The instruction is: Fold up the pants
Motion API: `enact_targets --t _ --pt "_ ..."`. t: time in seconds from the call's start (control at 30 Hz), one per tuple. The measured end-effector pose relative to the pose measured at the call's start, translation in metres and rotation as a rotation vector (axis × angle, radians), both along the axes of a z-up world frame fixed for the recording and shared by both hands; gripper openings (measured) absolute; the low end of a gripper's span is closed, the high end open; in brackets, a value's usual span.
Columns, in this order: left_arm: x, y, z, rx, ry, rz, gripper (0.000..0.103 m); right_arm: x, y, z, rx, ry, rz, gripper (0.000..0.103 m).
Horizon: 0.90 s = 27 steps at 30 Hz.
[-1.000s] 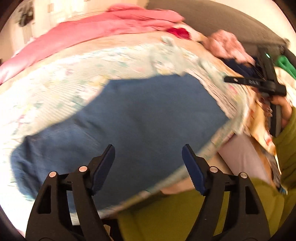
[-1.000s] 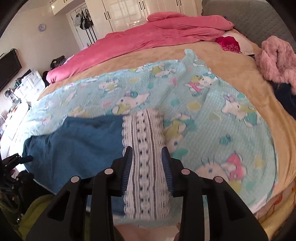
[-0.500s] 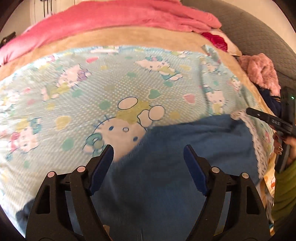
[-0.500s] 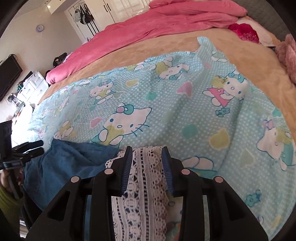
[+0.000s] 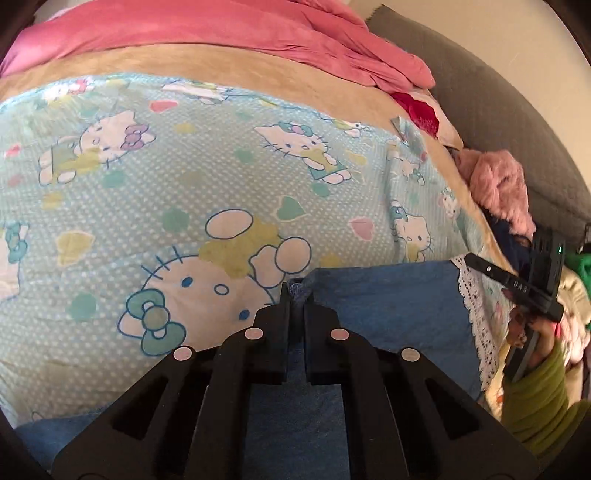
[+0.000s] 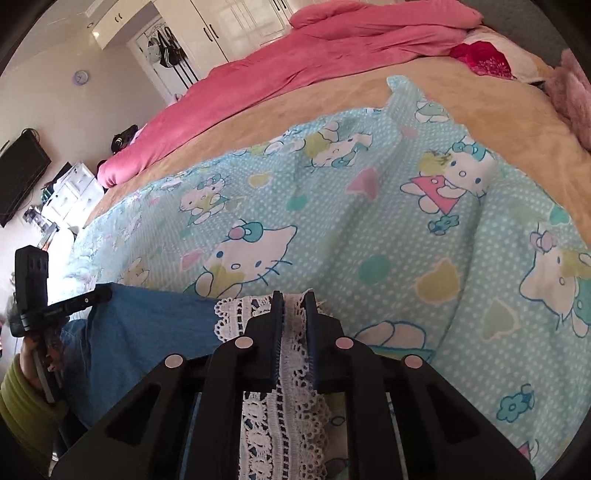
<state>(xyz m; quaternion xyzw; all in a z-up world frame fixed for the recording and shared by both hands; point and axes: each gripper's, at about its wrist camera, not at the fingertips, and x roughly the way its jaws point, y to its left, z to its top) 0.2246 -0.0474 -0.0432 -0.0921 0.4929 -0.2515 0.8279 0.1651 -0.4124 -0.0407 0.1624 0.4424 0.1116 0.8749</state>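
Blue pants [image 5: 388, 306] with a white lace hem [image 5: 476, 325] lie on a light-blue cartoon-cat sheet [image 5: 184, 184]. My left gripper [image 5: 296, 291] is shut on the far edge of the blue cloth, a small bunch of it pinched at the tips. In the right wrist view the lace hem [image 6: 291, 406] runs between the jaws of my right gripper [image 6: 293, 299]. Those jaws are closing and their pads press on the lace. The blue cloth [image 6: 147, 325] stretches left to my left gripper [image 6: 99, 295]. My right gripper [image 5: 471, 261] shows at the lace edge.
A beige blanket [image 6: 461, 96] lies under the sheet, and a pink duvet [image 5: 221, 33] is piled at the far side. A pink fluffy garment [image 5: 495, 184] sits by the grey headboard [image 5: 498, 110]. Green sleeves [image 5: 532, 398] hold the grippers. Wardrobe [image 6: 207, 29] and TV [image 6: 18, 177] stand beyond.
The left jaws, wide open before, have shut on the blue cloth's edge. The right jaws have narrowed onto the lace. Both views came down closer to the sheet early on.
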Motion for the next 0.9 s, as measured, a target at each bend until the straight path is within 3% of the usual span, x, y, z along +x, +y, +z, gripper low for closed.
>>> enact_targets --t 0.07,0.2,0.3,0.33,0.4,0.47,0.6,0.7,0.77,0.9 --pt "-0.001 -0.004 -0.01 0.051 0.004 -0.006 0.002 0.003 0.007 -0.008 -0.023 0.029 0.03 0.015" --pt "-0.005 -0.006 -0.021 0.071 0.012 -0.031 0.006 0.007 0.009 -0.016 -0.029 0.055 0.049 0.045" --pt "-0.006 -0.001 -0.022 0.053 0.021 -0.028 0.008 0.011 0.009 -0.024 -0.035 0.075 0.05 0.047" --pt "-0.006 -0.001 -0.023 0.056 0.019 -0.028 0.008 0.011 0.012 -0.025 -0.041 0.077 0.056 0.047" --pt "-0.008 -0.002 -0.022 0.072 0.014 -0.018 0.003 0.011 0.019 -0.023 -0.041 0.073 0.096 0.026" --pt "-0.009 -0.007 -0.019 0.094 0.011 -0.015 0.001 0.007 0.024 -0.02 -0.024 0.061 0.123 0.02" --pt "-0.007 -0.016 0.001 0.136 -0.068 -0.017 0.0 -0.003 0.018 0.011 -0.018 -0.073 0.098 0.017" --pt "0.007 -0.022 0.014 0.151 -0.081 -0.017 0.0 0.006 0.007 0.029 -0.022 -0.125 0.074 0.017" --pt "0.018 -0.029 0.018 0.169 -0.095 -0.022 0.0 0.016 0.009 0.033 -0.076 -0.136 0.073 0.017" --pt "0.036 -0.04 0.0 0.219 -0.065 -0.014 0.0 0.049 0.011 0.013 -0.134 -0.049 0.071 0.017"
